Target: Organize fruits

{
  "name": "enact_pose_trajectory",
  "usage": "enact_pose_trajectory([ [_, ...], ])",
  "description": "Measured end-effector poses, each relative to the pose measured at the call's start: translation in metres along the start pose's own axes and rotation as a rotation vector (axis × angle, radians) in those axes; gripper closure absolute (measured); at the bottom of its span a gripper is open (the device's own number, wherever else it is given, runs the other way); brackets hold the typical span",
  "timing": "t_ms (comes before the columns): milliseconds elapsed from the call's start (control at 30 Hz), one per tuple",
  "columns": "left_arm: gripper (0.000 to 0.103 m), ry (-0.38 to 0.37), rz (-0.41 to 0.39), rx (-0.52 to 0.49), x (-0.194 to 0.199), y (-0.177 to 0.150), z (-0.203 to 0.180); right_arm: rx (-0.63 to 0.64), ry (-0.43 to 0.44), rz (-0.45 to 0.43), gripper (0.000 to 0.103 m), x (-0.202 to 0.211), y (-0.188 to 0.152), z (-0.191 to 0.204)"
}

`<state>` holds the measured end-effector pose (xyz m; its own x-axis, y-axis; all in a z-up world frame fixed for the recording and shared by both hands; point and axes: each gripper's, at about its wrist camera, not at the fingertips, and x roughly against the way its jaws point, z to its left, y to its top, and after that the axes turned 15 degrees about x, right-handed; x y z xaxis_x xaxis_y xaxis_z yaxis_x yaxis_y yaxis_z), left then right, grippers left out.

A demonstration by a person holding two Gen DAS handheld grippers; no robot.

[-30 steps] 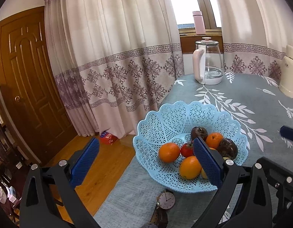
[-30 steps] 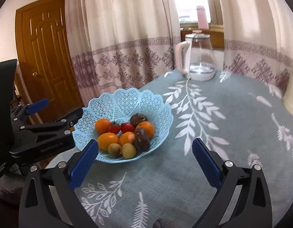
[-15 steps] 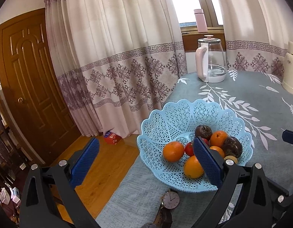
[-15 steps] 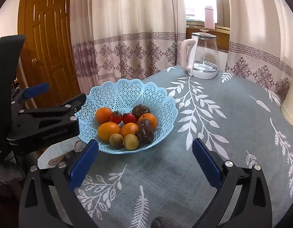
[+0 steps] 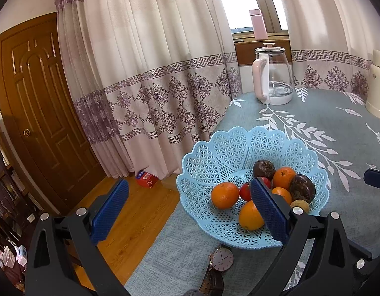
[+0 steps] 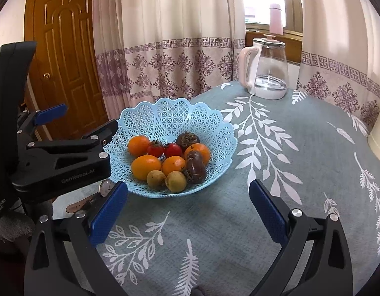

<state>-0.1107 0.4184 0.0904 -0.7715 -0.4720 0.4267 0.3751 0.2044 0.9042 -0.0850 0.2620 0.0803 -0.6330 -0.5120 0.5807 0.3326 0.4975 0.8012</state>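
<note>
A light blue lattice basket (image 6: 175, 116) (image 5: 222, 148) stands on the table near its left edge. Inside lie several oranges (image 6: 145, 164), two red tomatoes (image 6: 172, 150), two dark brown fruits (image 6: 196, 166) and two small tan fruits (image 6: 175, 181). My left gripper (image 5: 188, 212) hangs open and empty beside the basket's near-left rim, with its right pad in front of the fruit. In the right wrist view the left gripper (image 6: 74, 123) shows as a black clamp left of the basket. My right gripper (image 6: 188, 212) is open and empty over the cloth in front of the basket.
A wristwatch (image 5: 220, 259) lies on the grey-blue leaf-print tablecloth (image 6: 300, 172) beside the basket. A glass kettle (image 6: 267, 69) stands at the table's far side and a cream appliance (image 5: 378, 86) at the right. Curtains (image 5: 153, 74), a wooden door (image 5: 37, 111) and wood floor lie left.
Both cameras have drawn back and risen a little, so the basket sits slightly farther and lower in view. The fruit has not moved and both grippers stay open.
</note>
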Motion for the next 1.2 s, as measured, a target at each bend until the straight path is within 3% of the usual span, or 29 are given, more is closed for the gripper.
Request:
enact_pose_trajectory([
  [1200, 0.003, 0.001, 0.003, -0.008, -0.001, -0.002, -0.001, 0.031, 0.036, 0.051, 0.005, -0.014, 0.002, 0.007],
])
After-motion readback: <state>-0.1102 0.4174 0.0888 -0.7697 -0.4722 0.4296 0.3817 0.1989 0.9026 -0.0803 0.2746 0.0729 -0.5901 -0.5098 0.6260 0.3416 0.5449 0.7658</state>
